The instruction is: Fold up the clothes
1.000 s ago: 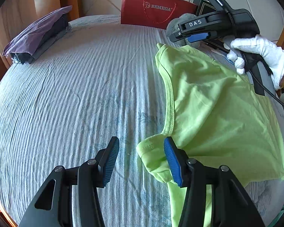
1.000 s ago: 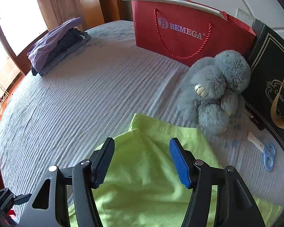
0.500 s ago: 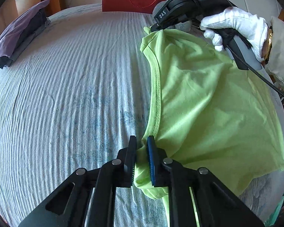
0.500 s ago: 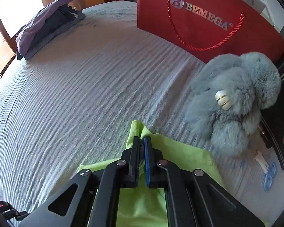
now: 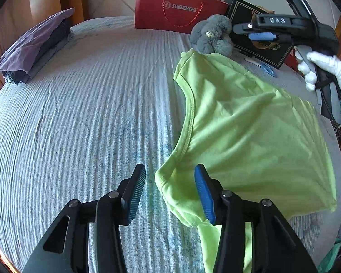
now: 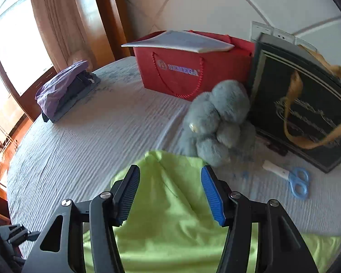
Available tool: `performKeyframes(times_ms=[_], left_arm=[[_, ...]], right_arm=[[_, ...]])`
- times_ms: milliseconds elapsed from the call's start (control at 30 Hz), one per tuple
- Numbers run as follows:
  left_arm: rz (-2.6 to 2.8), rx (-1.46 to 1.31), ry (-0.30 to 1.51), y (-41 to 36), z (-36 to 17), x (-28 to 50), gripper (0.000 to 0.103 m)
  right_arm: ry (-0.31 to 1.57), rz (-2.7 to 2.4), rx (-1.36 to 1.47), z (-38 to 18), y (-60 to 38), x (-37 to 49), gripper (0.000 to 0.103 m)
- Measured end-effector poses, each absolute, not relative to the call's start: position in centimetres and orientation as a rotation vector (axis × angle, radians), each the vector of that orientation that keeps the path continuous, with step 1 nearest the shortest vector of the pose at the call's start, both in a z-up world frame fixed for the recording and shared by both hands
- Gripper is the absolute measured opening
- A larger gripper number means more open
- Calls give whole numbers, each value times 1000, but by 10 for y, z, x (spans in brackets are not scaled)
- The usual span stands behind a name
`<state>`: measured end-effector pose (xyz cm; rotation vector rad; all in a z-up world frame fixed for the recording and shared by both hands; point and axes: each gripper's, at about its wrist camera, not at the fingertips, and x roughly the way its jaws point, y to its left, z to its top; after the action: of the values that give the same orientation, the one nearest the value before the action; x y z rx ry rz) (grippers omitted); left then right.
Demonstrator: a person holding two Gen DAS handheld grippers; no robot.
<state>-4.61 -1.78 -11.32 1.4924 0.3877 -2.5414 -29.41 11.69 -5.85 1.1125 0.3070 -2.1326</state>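
Lime shirt is lying limp on the bed, thin and floppy. Both left tongs and right tongs are hanging spread, pinching nothing; shoulder seams by the collar look like the best grab.

Daylit window with tan curtain, wooden frame, pale wall, grey-striped bed.
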Motion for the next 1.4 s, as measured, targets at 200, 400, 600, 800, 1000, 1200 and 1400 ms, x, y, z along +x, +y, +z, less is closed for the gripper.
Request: performKeyframes(times_ms=[200,400,600,800,1000,1200,1400], left_arm=[[-2613,1580,351,9,-109,-34,46],[-2610,1595,401,32,-116,-6,46],[-2589,1604,385,61,-124,29,46],[-2571,1631,323,91,-134,49,56],[-2558,1637,219,106,-138,52,60],[-2561,1592,184,110,-140,48,62],[-2568,1544,160,120,-136,41,4]], right_arm=[[268,-2319,1290,-75,274,-238,62],[118,-2478,1400,-87,409,-163,74],[-5,-2551,1445,-91,496,-103,75],[-42,-2547,1446,-98,536,-58,83],[5,-2487,1437,-108,538,-30,85],[119,-2457,1392,-117,523,-21,87],[226,-2472,1416,-134,501,-33,58]])
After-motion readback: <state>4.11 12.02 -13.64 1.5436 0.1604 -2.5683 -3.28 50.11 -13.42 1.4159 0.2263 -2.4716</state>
